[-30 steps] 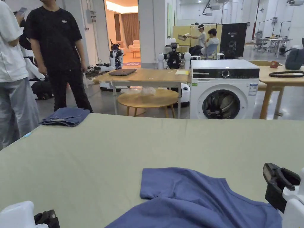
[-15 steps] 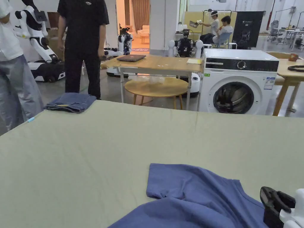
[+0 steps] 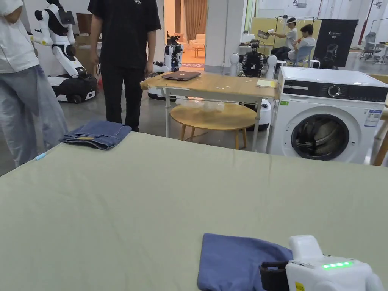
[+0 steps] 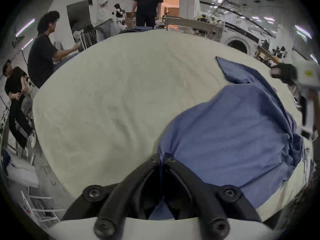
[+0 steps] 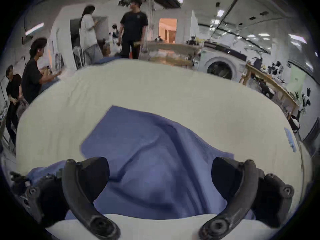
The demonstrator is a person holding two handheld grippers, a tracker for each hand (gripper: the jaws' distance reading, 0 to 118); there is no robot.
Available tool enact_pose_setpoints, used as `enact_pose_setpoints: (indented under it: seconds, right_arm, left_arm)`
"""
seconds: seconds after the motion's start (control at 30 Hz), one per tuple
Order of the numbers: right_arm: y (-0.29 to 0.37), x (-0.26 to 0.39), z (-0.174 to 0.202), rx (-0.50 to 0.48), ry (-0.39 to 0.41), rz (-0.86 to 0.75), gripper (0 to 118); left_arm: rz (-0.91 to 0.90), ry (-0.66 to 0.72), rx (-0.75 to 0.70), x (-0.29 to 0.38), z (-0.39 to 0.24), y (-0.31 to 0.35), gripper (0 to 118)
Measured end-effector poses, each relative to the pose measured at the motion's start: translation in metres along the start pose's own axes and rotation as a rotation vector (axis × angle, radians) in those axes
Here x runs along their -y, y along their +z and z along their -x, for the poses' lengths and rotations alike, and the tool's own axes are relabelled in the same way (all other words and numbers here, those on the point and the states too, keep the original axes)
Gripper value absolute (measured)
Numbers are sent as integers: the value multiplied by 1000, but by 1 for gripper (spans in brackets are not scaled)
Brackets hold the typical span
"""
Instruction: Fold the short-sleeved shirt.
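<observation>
Near the front edge of the green-covered surface [image 3: 151, 197] lies the blue short-sleeved shirt [image 4: 233, 131], rumpled and not yet squared. The left hand-held gripper [image 4: 161, 159] is clenched on a pinch of its edge — both jaws meet on the cloth, which bunches into a small peak at the tips, probably so that side can be pulled taut or carried over in a fold. The right hand-held gripper [image 5: 160, 172] hovers released over the shirt's middle, jaws spread wide with fabric lying loose between them and neither jaw pressing; I judge it is lining up for a second hold.

From the left gripper view, one sleeve points away toward the far side and the shirt's right side is heaped in folds beside the other gripper's white body [image 4: 308, 77]. From the right gripper view, a long ridge runs diagonally across the cloth — a crease that would want smoothing first. From the head view, a folded pair of jeans [image 3: 96, 134] sits at the far left corner, well apart from the shirt.
</observation>
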State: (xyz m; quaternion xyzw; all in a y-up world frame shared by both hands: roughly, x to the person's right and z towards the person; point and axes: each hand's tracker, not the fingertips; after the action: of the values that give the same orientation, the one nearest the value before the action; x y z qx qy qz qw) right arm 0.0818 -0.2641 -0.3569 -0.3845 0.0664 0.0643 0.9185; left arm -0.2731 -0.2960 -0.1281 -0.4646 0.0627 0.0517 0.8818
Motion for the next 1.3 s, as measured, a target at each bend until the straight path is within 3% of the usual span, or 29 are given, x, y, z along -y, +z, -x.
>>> enact_pose_setpoints:
  seconds: [0.07, 0.2, 0.23, 0.27, 0.3, 0.33, 0.37, 0.4, 0.43, 0.47, 0.53, 0.77, 1.0, 1.3]
  right_arm:
    - [-44, -15, -4, 20, -3, 86, 117]
    - [-101, -19, -22, 96, -106, 268, 117]
    - [-109, -13, -27, 58, -152, 317, 116]
    - [-102, -8, -28, 20, -190, 238, 114]
    - [-95, -9, -25, 48, -151, 222, 98]
    - [-90, -8, -21, 56, -120, 201, 98]
    - [-75, -5, -18, 15, -75, 122, 88]
    - [-61, -3, -15, 29, -37, 48, 66]
    - [-54, 0, -11, 42, -34, 10, 6]
    - [-41, 6, -8, 123, -35, -16, 0]
    - [-17, 8, -11, 36, -87, -57, 0]
    - [140, 20, -60, -16, -337, -437, 0]
    - [342, 55, -101, 56, -389, -823, 0]
    - [512, 59, -99, 160, -351, -1123, 0]
  left_arm:
    - [13, 14, 5, 0, 3, -2, 0]
    - [24, 20, 11, -4, 7, -6, 0]
    - [26, 20, 11, -5, 8, -6, 0]
    - [28, 19, 11, -7, 9, -7, 0]
    - [31, 17, 11, -7, 9, -8, 0]
    - [31, 14, 8, -8, 9, -8, 0]
    - [28, 15, 6, -8, 8, -8, 0]
    - [27, 15, 4, -9, 8, -8, 0]
    - [25, 15, 2, -9, 8, -7, 0]
    - [18, 15, -2, -9, 7, -4, 0]
    - [-5, 26, -6, -9, 8, 4, 0]
    - [-229, 53, 24, -28, 13, 68, 0]
    - [-590, 76, 88, -72, 7, 163, 0]
    - [-974, 45, 262, -151, -26, 306, 0]
